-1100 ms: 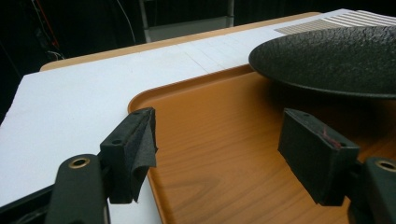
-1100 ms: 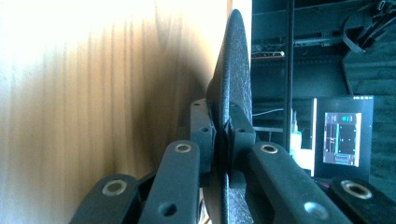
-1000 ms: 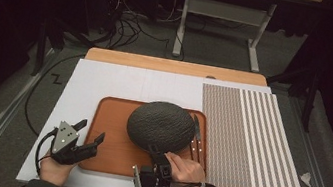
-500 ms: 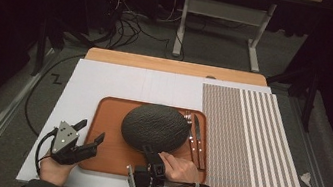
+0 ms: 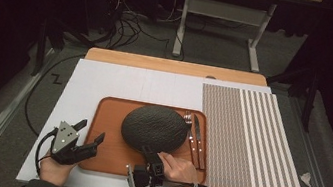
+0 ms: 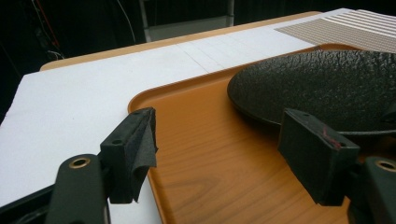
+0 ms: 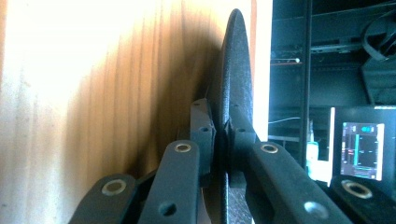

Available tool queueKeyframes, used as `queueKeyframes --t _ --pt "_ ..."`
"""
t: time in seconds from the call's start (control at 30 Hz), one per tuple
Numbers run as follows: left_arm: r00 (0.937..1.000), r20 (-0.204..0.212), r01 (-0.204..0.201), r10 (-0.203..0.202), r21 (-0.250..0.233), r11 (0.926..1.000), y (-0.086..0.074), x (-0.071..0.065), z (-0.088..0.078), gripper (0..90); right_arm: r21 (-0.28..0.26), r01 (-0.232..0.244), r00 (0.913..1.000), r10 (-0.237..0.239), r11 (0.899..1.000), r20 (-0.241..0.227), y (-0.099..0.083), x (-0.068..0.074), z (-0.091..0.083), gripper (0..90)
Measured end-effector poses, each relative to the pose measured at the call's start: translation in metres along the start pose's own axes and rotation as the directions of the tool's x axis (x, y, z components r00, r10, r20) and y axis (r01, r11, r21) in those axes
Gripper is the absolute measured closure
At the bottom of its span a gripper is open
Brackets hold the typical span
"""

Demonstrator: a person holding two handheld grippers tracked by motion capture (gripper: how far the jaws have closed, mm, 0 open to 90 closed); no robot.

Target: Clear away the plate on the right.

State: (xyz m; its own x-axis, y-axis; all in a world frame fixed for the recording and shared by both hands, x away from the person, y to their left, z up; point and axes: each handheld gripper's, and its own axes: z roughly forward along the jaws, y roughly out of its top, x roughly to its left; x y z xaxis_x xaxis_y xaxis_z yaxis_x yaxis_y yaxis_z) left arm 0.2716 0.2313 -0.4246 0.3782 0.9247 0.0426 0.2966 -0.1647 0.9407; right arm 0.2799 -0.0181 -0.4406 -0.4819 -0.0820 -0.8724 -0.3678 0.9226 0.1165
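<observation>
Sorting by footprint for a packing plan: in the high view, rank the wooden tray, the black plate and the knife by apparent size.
1. Wooden tray, largest.
2. Black plate, lying over the tray's middle.
3. Knife, smallest, a thin strip along the tray's right side.

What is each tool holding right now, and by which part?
The right tool is shut on the near rim of the dark textured round plate, which sits over the orange wooden tray. The left tool is open and holds nothing.
</observation>
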Motion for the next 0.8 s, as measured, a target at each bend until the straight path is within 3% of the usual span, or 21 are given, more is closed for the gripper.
queueKeyframes --t 0.5,0.8 --pt "1.0000 -0.001 0.000 0.000 0.002 1.0000 0.000 0.000 0.000 28.0 0.023 0.033 0.9994 -0.033 0.999 0.011 -0.001 0.006 0.012 86.7" --pt "1.0000 -0.001 -0.004 0.004 0.005 1.0000 0.000 0.000 0.000 28.0 0.018 0.025 0.9997 -0.025 1.000 0.002 -0.001 0.006 0.013 85.8"
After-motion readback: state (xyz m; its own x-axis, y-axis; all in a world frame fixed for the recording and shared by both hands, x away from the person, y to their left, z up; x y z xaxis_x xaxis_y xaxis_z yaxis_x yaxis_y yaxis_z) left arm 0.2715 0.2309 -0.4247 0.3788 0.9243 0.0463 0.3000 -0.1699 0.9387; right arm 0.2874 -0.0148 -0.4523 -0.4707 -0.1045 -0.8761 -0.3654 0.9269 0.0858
